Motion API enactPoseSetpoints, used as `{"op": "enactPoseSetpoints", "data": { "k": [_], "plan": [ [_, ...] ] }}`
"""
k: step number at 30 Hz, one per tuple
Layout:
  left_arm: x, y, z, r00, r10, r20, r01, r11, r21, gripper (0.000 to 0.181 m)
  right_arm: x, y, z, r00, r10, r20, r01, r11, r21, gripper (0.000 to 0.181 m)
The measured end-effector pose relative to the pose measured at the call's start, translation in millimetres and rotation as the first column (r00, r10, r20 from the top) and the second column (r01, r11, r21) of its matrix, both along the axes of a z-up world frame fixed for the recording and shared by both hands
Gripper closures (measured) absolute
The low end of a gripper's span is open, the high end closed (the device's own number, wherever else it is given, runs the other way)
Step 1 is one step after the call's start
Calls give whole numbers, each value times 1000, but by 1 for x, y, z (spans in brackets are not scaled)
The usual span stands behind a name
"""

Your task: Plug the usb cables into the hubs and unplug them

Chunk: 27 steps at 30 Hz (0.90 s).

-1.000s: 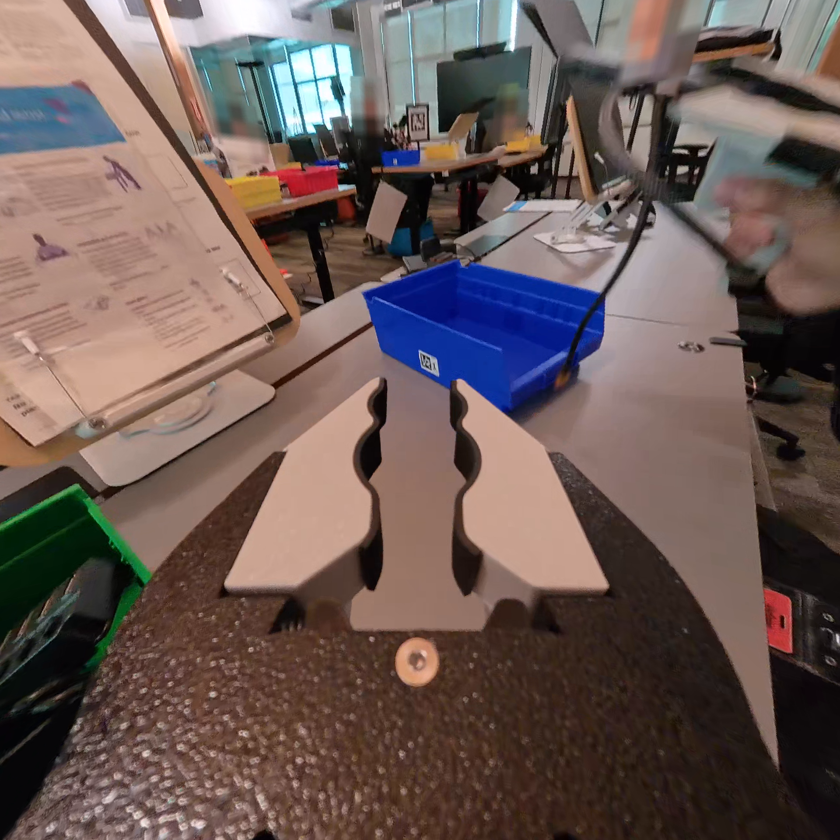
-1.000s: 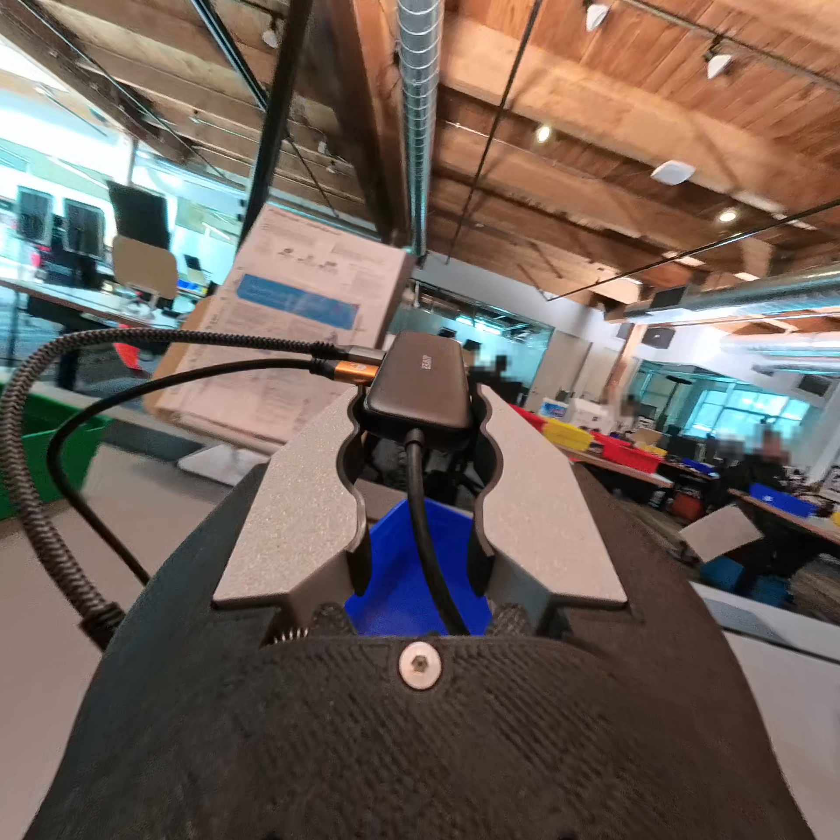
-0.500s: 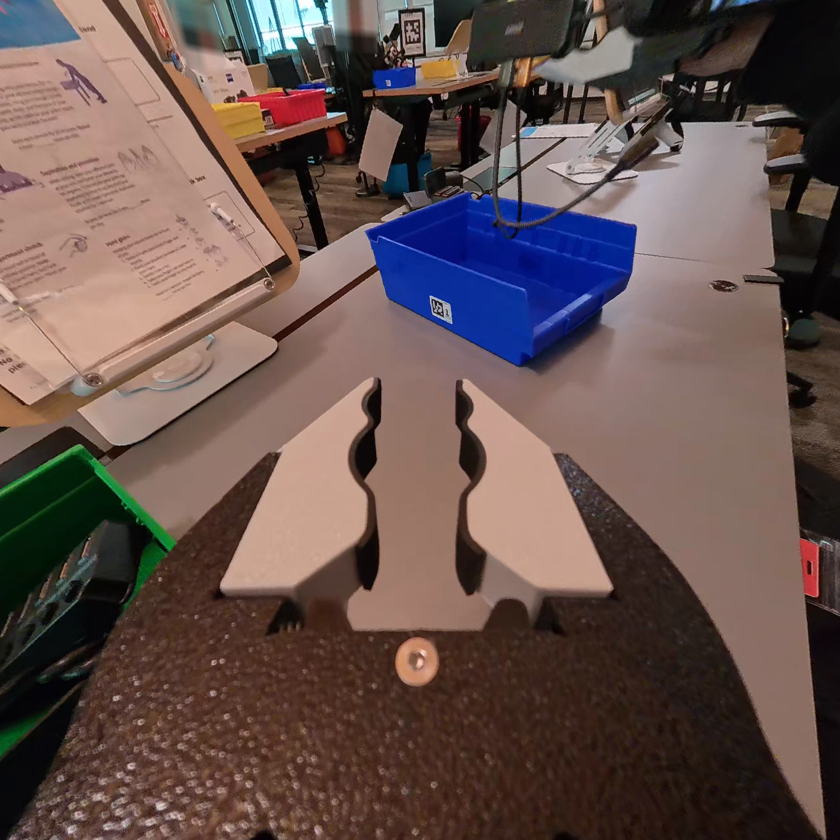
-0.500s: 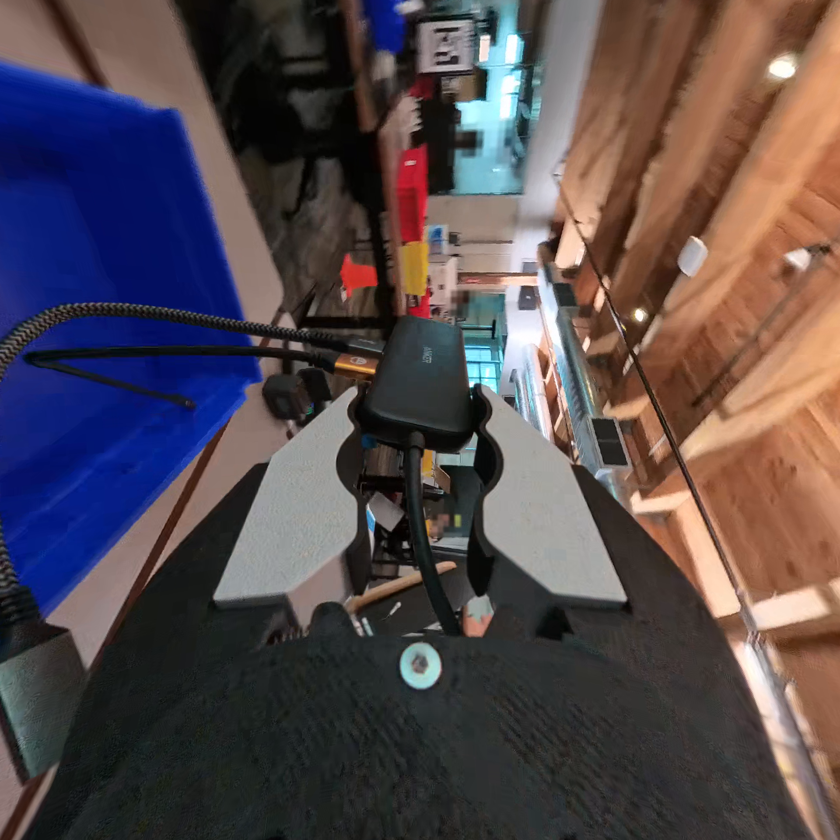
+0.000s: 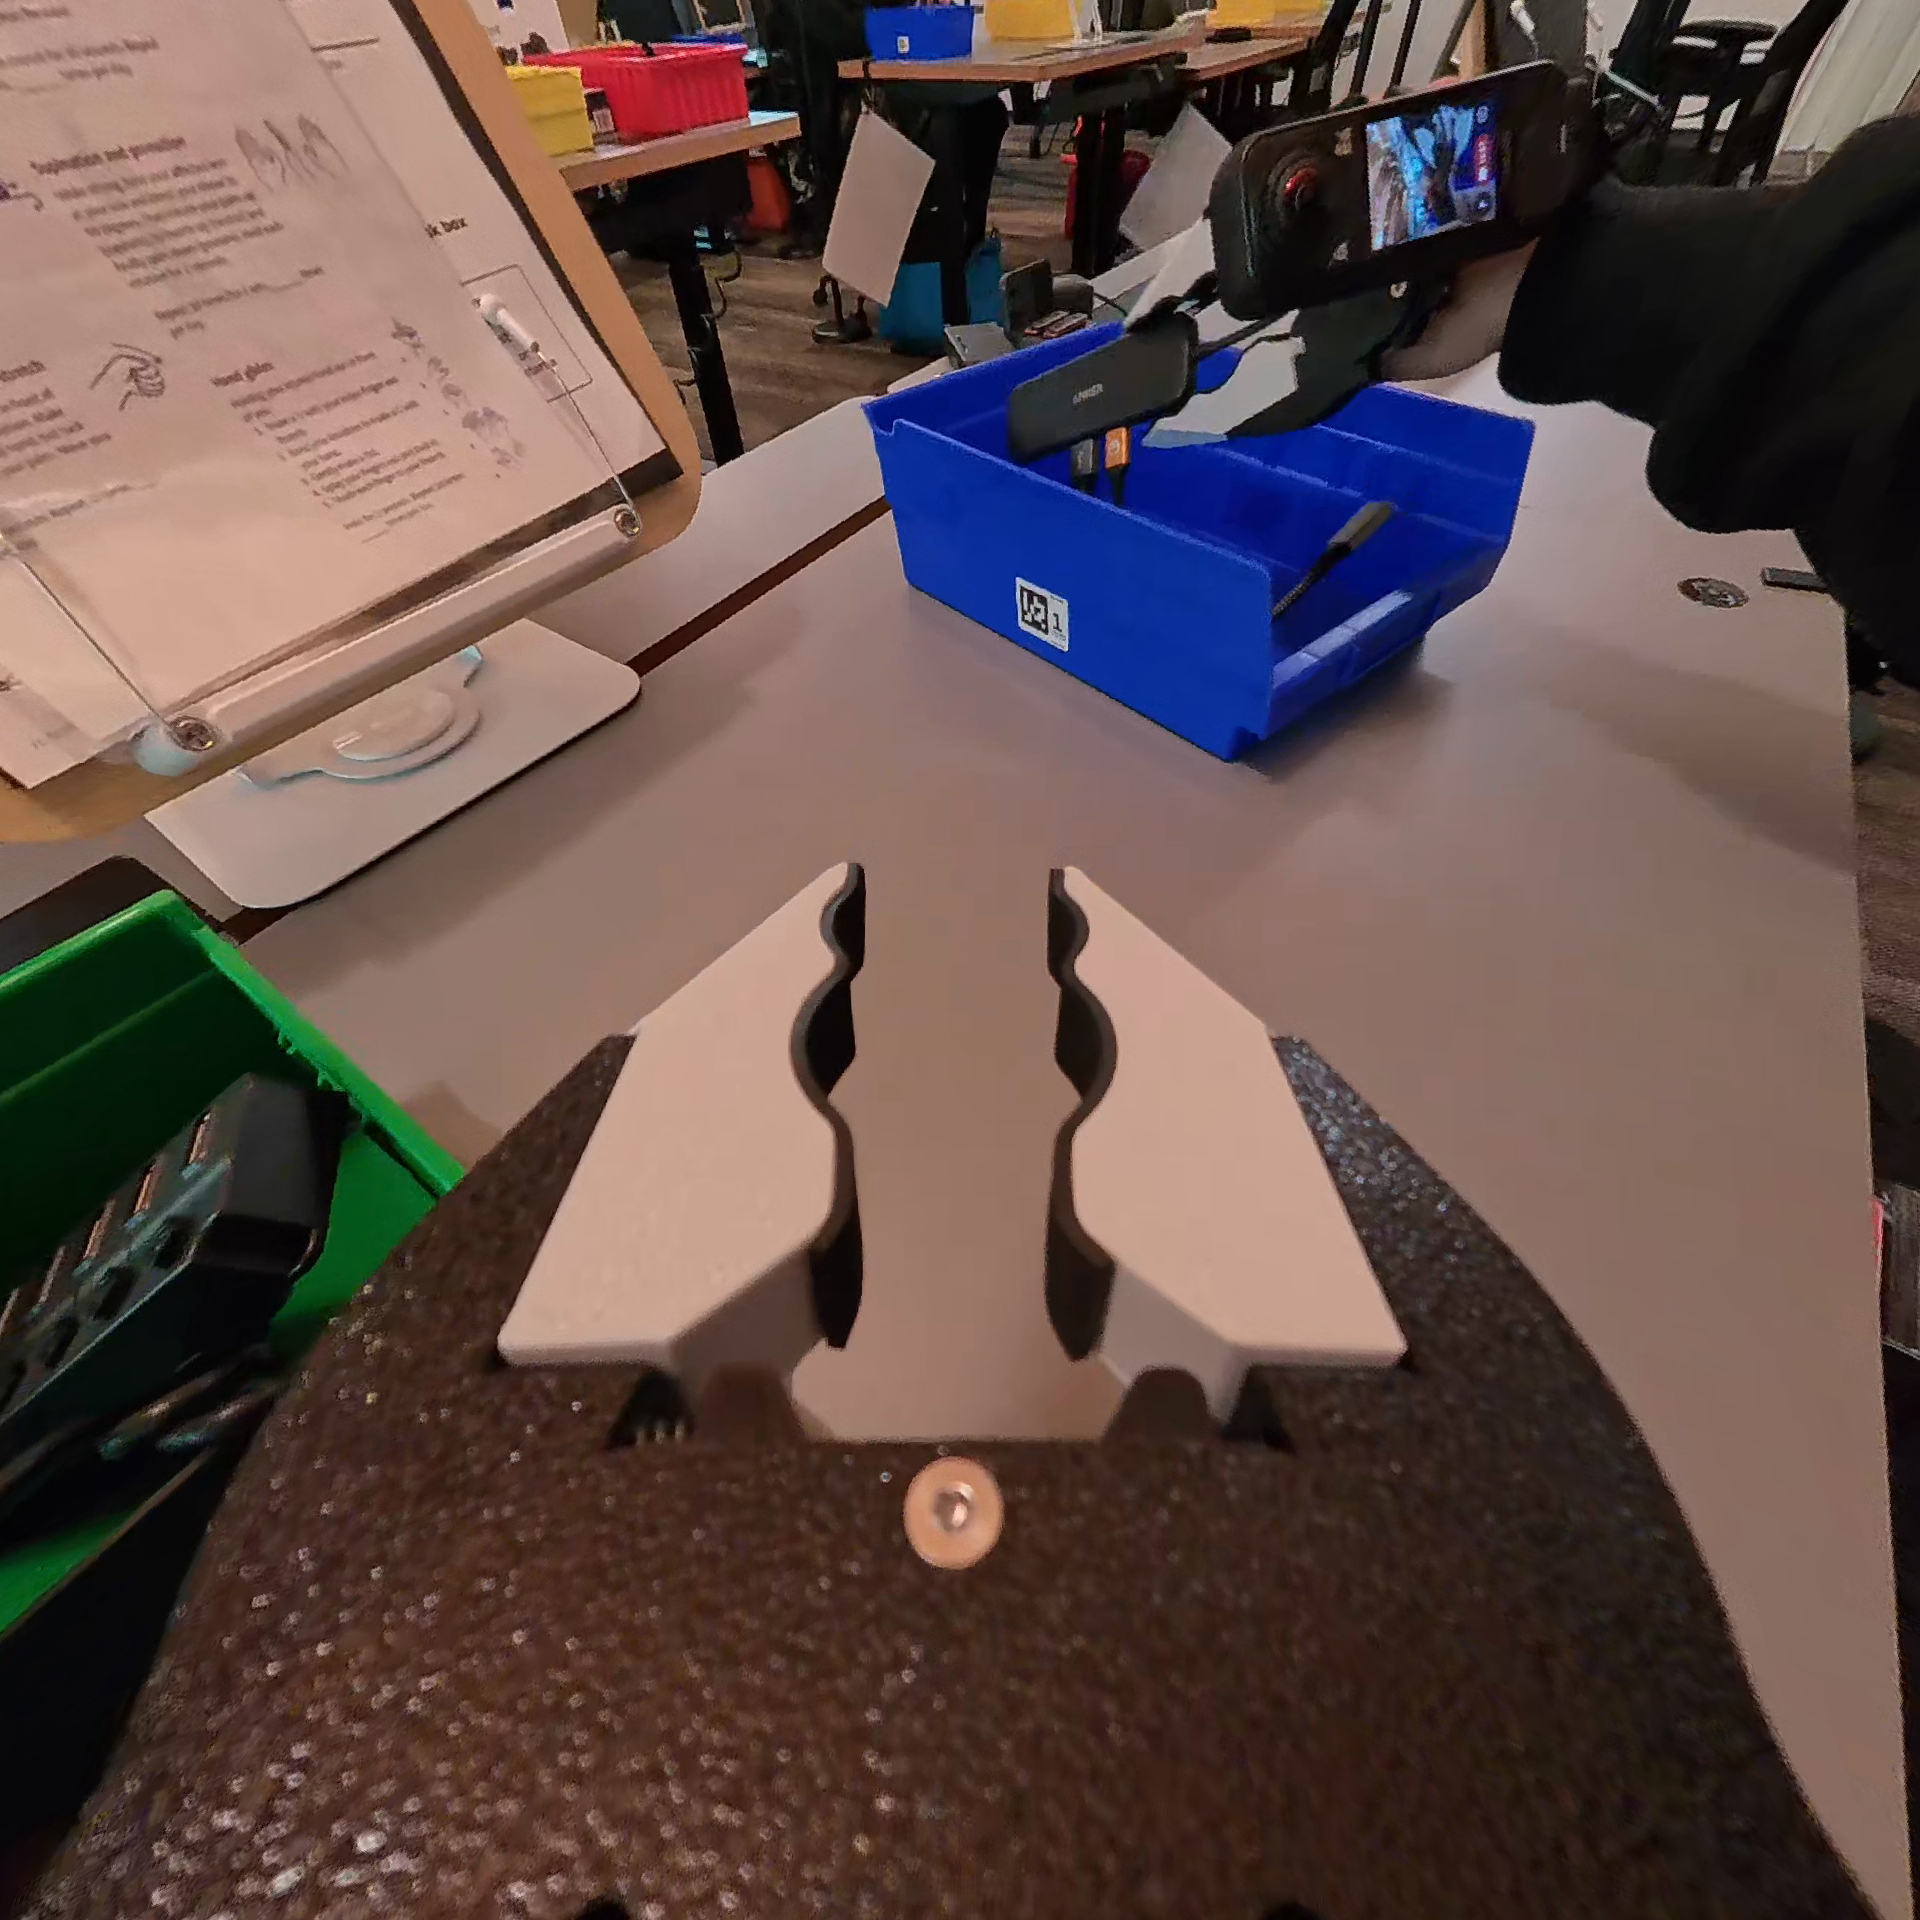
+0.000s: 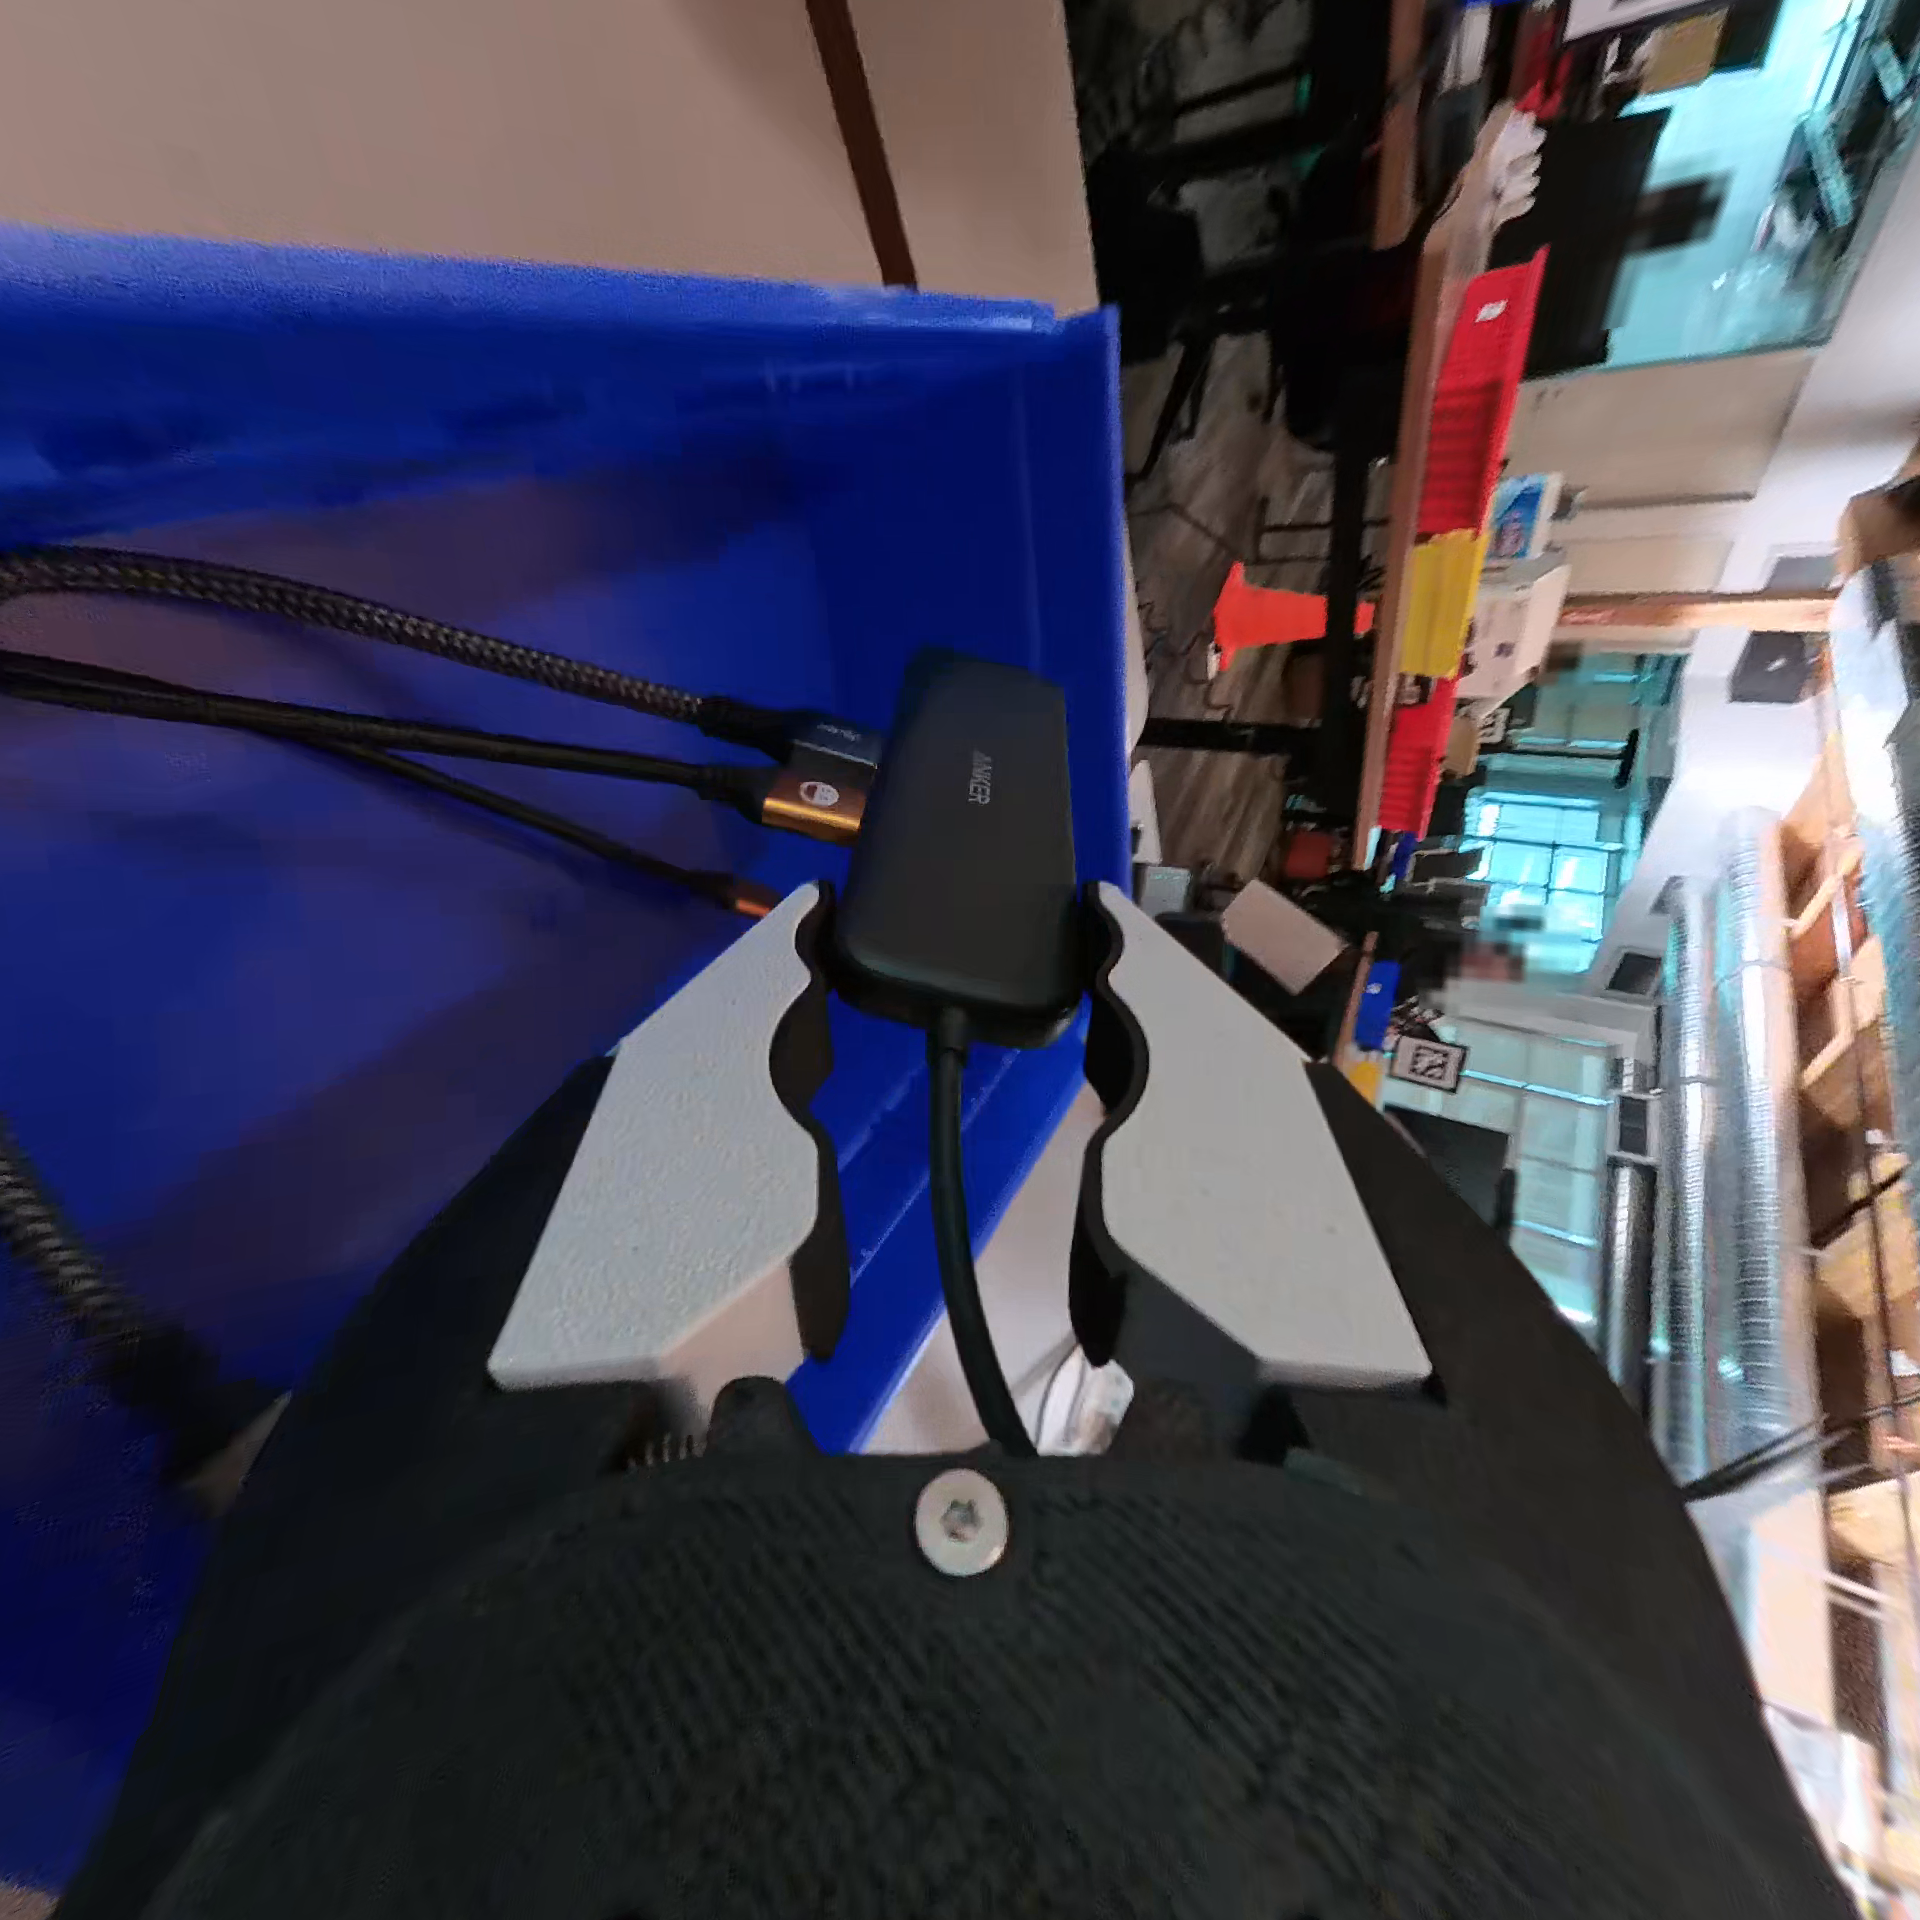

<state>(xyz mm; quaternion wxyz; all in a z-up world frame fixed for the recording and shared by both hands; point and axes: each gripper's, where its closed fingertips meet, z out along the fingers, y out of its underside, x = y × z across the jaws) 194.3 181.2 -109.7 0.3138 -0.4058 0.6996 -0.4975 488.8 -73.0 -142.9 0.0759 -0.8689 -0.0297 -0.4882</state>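
My right gripper (image 6: 956,906) is shut on a dark flat USB hub (image 6: 966,831), turned on its side over the blue bin (image 6: 520,395). Two cables are plugged into the hub's side: a braided one (image 6: 416,629) and a thin one with an orange plug (image 6: 816,800). They trail down into the bin. In the left wrist view the hub (image 5: 1101,400) hangs over the blue bin (image 5: 1122,582), held by the right gripper (image 5: 1179,353). My left gripper (image 5: 954,883) is open and empty, low over the grey table (image 5: 1455,935), well short of the bin.
A green bin (image 5: 135,997) at the near left holds another dark hub (image 5: 156,1247). A document stand (image 5: 260,364) leans over the table's left side. A loose cable end (image 5: 1351,530) sticks up inside the blue bin. The table edge runs along the right.
My right gripper rolled onto its side and came down with the hub from high up to just over the blue bin. The cables now hang into the bin. My left gripper barely moved.
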Motion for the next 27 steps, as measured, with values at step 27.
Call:
{"op": "enactPoseSetpoints", "data": {
  "k": [27],
  "plan": [
    [21,141,-31,923,337,-187,-202,836,510,108,-144,-13,24,978,147,-149,7,689,725,102]
  ]
}}
